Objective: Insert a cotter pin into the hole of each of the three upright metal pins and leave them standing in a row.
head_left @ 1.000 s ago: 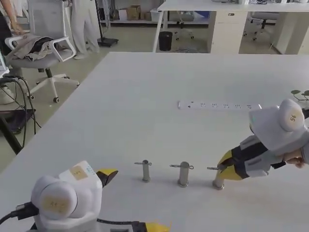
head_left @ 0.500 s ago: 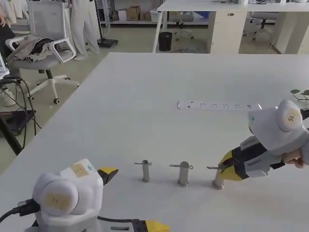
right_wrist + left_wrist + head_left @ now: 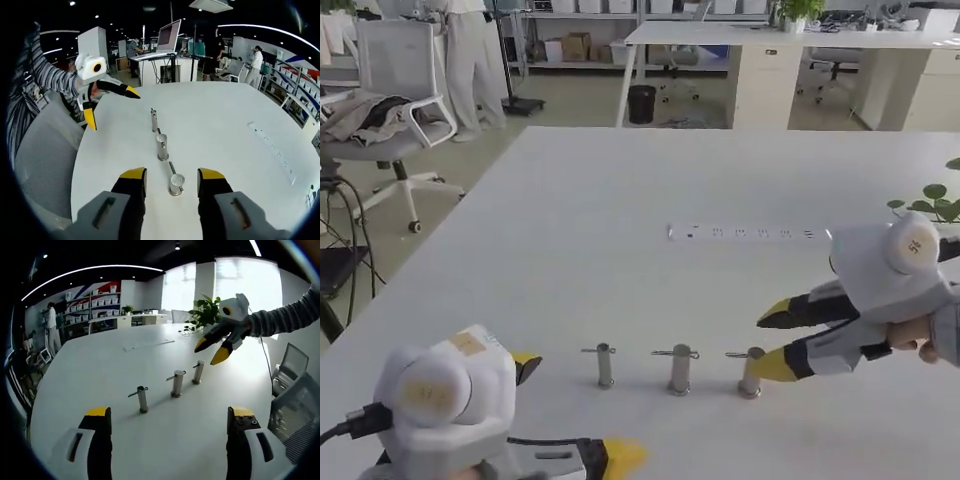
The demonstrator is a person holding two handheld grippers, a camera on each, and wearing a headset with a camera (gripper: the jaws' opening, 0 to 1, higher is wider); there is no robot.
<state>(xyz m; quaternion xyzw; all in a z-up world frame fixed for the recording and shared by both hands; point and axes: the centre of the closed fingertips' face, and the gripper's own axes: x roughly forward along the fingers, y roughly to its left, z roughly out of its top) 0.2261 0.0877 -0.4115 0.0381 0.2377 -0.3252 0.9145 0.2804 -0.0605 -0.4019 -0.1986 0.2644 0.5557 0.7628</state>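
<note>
Right gripper [image 3: 760, 347] has let go, jaws apart beside rightmost pin [image 3: 751, 372].

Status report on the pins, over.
Left gripper open, empty. Right gripper open at end pin. Three metal pins upright in row, cotter pins in. Power strip far behind.

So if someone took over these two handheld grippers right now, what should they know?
Left gripper: open, empty, short of the row.
Right gripper: open, jaws either side of the right-end metal pin, not clamping it.
Left-end metal pin, middle metal pin and the right-end one stand in a row on the white table, each with a cotter pin through it.
Left: seemingly just withdrawing the grippers.
</note>
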